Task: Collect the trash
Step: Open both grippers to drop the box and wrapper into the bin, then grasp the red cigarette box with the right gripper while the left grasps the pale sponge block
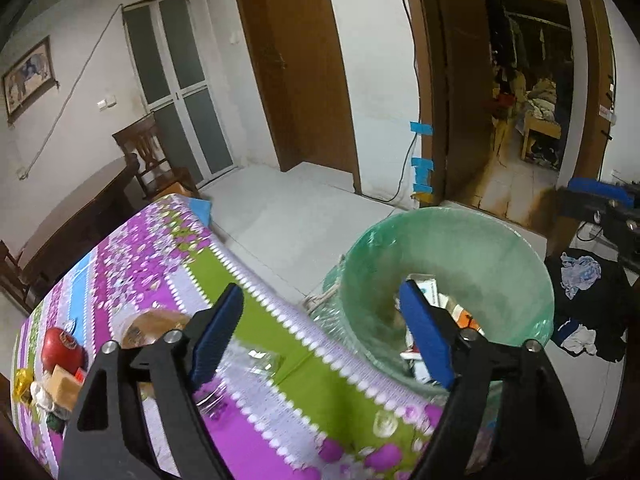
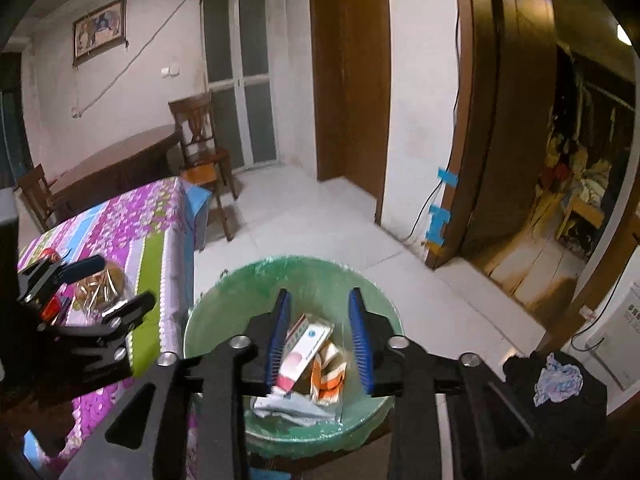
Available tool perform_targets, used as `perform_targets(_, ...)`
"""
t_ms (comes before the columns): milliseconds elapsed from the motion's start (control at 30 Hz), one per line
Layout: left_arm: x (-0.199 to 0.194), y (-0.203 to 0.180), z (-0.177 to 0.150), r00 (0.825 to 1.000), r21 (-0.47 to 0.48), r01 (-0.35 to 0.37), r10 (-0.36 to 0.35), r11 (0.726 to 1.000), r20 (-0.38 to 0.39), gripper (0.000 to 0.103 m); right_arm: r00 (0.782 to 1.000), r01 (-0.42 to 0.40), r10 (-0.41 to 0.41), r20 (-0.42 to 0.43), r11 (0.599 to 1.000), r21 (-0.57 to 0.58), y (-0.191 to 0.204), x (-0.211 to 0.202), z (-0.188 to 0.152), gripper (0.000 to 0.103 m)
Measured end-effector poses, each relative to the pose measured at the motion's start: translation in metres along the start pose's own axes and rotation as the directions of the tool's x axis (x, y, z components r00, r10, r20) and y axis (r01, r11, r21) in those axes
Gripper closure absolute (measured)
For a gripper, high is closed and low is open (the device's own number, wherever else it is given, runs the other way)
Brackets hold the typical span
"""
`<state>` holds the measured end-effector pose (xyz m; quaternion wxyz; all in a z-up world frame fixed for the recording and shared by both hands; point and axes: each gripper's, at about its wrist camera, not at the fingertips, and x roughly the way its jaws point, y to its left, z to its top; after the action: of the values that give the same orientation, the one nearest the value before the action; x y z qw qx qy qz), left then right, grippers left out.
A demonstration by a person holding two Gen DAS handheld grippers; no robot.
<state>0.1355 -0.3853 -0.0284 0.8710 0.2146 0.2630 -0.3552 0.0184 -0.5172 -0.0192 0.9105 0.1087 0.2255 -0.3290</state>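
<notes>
A bin lined with a green bag [image 1: 448,236] stands on the floor beside the table with the flowered purple and green cloth [image 1: 168,264]. My right gripper [image 2: 320,336] hangs open over the bin [image 2: 224,312]. A white and pink box [image 2: 306,346] shows tilted between its blue pads, clear of the right pad, above orange and white wrappers [image 2: 330,376]. My left gripper [image 1: 320,328] stands wide open over the table's edge, holding nothing. A crumpled clear wrapper [image 1: 256,360] lies under it. A wrapped bun [image 1: 152,324] and a red round thing [image 1: 60,346] lie farther left.
A dark heap of clothes with a pale rag [image 2: 558,378] lies right of the bin. A wooden chair [image 2: 200,148] and a dark round table [image 2: 116,160] stand behind the flowered table. An open doorway [image 1: 524,120] leads to a cluttered room.
</notes>
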Motion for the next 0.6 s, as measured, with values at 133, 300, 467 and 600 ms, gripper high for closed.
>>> perform_targets(133, -0.011, 0.014, -0.017, 1.000, -0.017, -0.028, 0.028, 0.999, 0.002, 0.020, 0.997, 0.013, -0.012, 0.071, 1.000, -0.018, 0.016, -0.009, -0.008, 0.067)
perform_targets(300, -0.029, 0.044, -0.046, 0.998, -0.073, -0.055, 0.055, 0.996, -0.006, 0.013, 0.989, 0.020, -0.011, 0.149, 0.998, -0.060, 0.049, -0.018, -0.024, 0.052)
perform_targets(467, -0.049, 0.077, -0.072, 0.997, -0.147, -0.075, 0.074, 0.986, -0.015, 0.012, 0.979, 0.002, 0.021, 0.202, 0.994, -0.110, 0.091, -0.021, -0.041, 0.032)
perform_targets(600, -0.067, 0.107, -0.098, 0.996, -0.210, -0.091, 0.088, 0.973, -0.026, 0.009, 0.975, -0.033, 0.062, 0.214, 0.990, -0.137, 0.124, -0.019, -0.047, 0.010)
